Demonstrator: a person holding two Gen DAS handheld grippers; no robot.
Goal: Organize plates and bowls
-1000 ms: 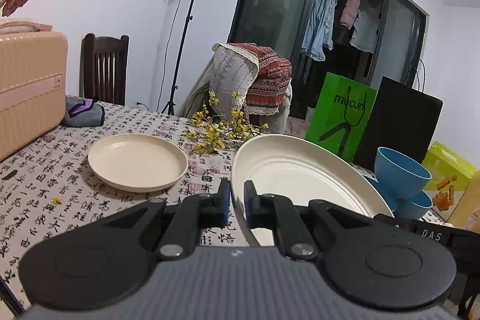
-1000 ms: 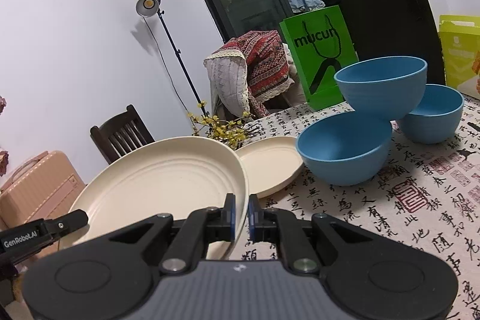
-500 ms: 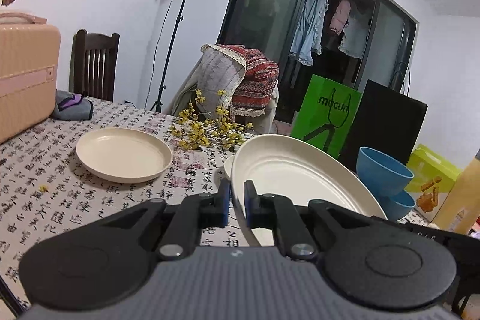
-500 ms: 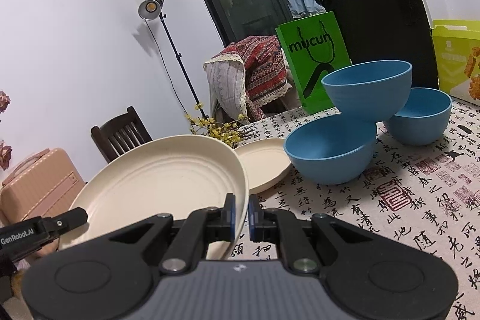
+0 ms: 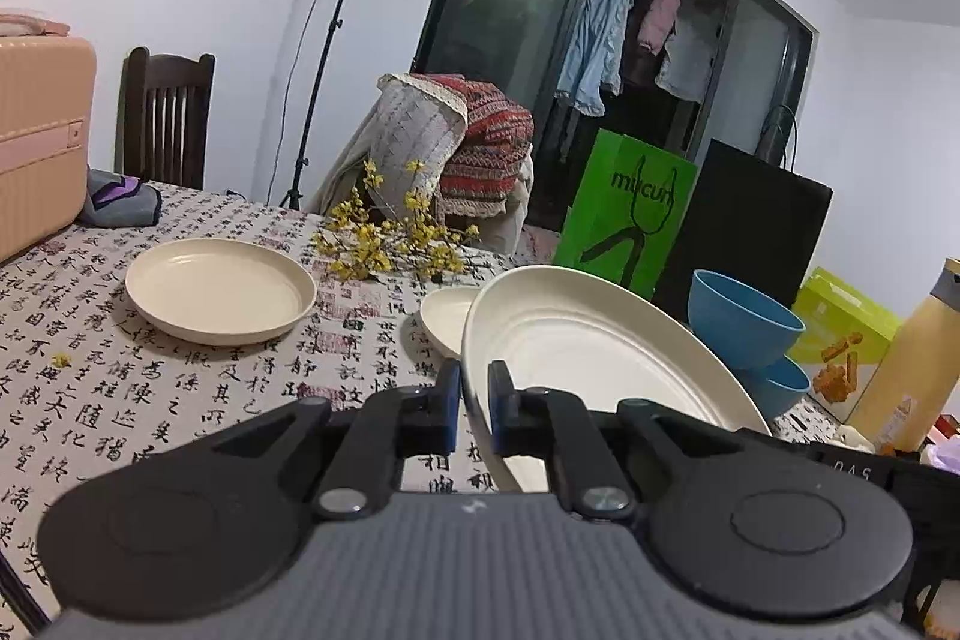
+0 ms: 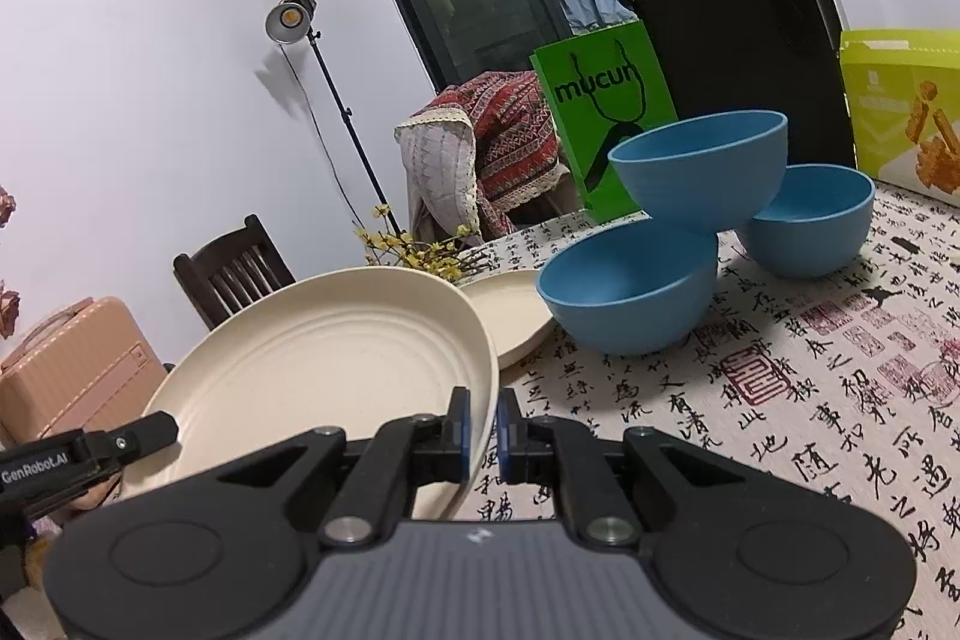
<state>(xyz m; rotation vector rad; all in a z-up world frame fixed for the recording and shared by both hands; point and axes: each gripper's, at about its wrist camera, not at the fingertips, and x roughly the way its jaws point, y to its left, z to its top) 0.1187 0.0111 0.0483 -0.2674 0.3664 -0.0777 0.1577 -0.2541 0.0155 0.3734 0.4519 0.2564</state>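
Note:
A large cream plate [image 5: 588,352] hangs tilted over the table, held from both sides. My left gripper [image 5: 474,394] is shut on its left rim. My right gripper [image 6: 483,418] is shut on the right rim of the same large plate [image 6: 324,370]. Just beyond it a small cream plate [image 6: 510,316] lies on the cloth. A medium cream plate [image 5: 219,289] lies further left. Three blue bowls sit to the right: one [image 6: 702,172] rests tilted on top of the other two [image 6: 630,298] [image 6: 810,220].
Yellow flower sprigs [image 5: 390,238] lie behind the plates. A pink suitcase [image 5: 36,142] stands at the table's left end. A green bag [image 5: 624,214], a black bag [image 6: 732,40], a yellow-green box [image 6: 900,112] and a yellow bottle [image 5: 906,358] line the far right.
The held plate has shifted a little sideways with both grippers. The small cream plate has come into sight past its rim in the left wrist view. Both grips are unchanged.

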